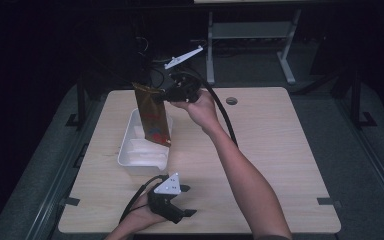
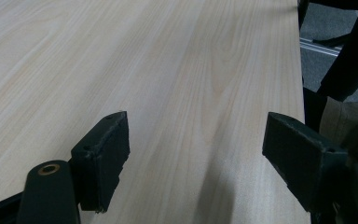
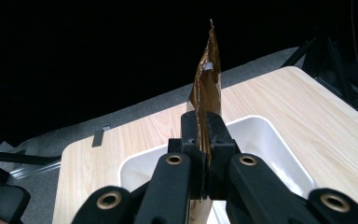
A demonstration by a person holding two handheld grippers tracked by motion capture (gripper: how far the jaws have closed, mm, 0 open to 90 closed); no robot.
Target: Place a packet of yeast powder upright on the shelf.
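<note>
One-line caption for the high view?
Right tongs hold a brown foil pouch above a white plastic tub.

Pouch over tray, left half of table.
The tray (image 1: 145, 162) sits on the table (image 1: 280, 150); the pouch (image 1: 152, 115) hangs above it, the right gripper (image 1: 166, 96) behind, the left gripper (image 1: 187, 201) before.

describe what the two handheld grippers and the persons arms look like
Both are black two-jaw tools: the left gripper and right gripper each carry a grey three-cornered plate and trail a black cable. Brass-coloured rivets mark the jaw links. The person's forearms are bare, with no sleeves visible.
</note>
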